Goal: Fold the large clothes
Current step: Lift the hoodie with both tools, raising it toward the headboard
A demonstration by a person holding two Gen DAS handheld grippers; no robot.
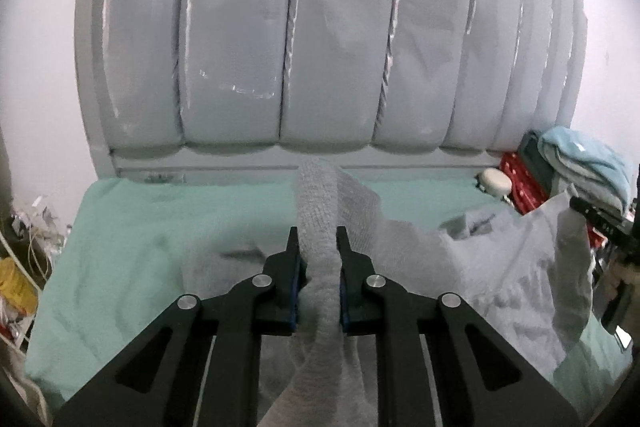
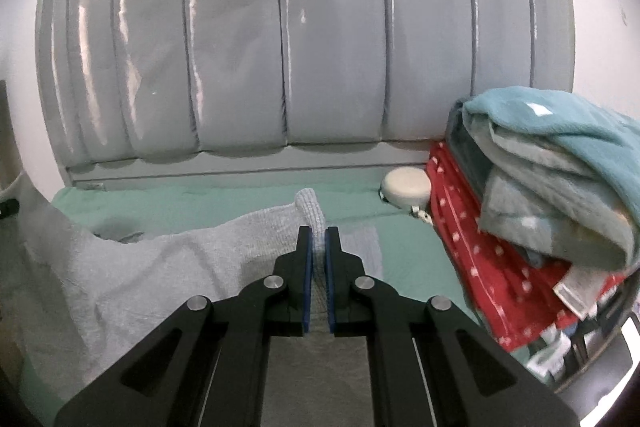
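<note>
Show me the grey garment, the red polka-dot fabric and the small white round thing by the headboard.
grey garment (image 1: 320, 211): left wrist view, bunched fold above the gripper.
red polka-dot fabric (image 2: 480, 247): right wrist view, its sloping front face.
small white round thing (image 2: 406, 183): right wrist view, its top.

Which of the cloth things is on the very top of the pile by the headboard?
The teal towel is on top. It drapes over a pale folded cloth, with the red dotted fabric at the bottom. The grey garment lies apart, on the bed.

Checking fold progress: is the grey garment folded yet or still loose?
Loose: grey garment hangs rumpled between left gripper and right gripper.
</note>
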